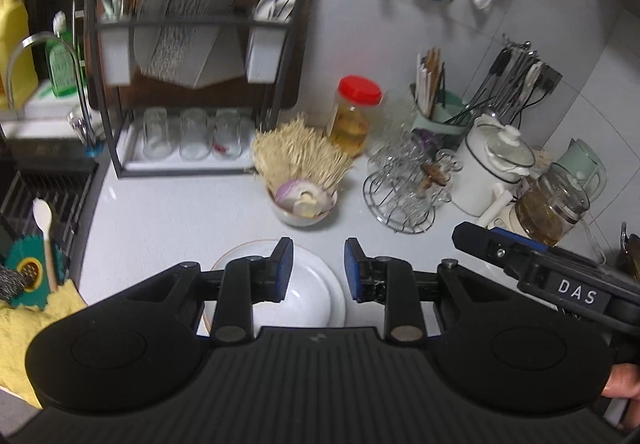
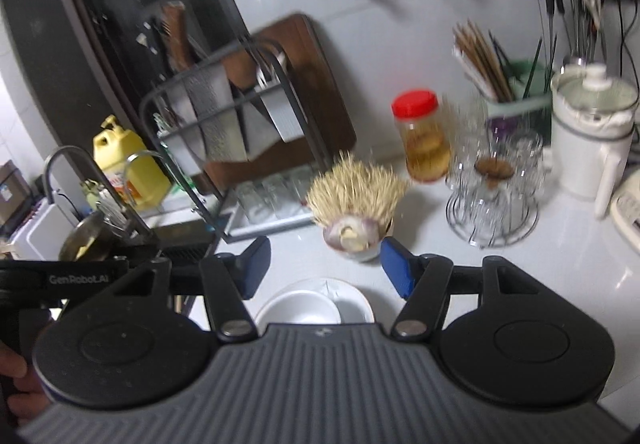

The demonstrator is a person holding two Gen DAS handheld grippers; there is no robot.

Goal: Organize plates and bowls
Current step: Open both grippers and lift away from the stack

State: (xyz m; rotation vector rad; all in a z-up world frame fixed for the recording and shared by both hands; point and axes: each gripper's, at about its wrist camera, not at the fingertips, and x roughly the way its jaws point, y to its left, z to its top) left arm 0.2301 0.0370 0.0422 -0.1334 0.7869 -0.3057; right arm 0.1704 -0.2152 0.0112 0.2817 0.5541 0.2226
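Note:
A white bowl sits on a white plate on the grey counter, right under my left gripper, which is open and empty above it. In the right wrist view the same bowl rests on the plate below my right gripper, which is open wide and empty. A small bowl with onion and garlic stands just beyond; it also shows in the right wrist view. The right gripper's body shows at the right of the left wrist view.
A black dish rack with glasses stands at the back left. A straw brush, a red-lidded jar, a wire glass holder, a white pot and a chopstick holder crowd the back. The sink lies left.

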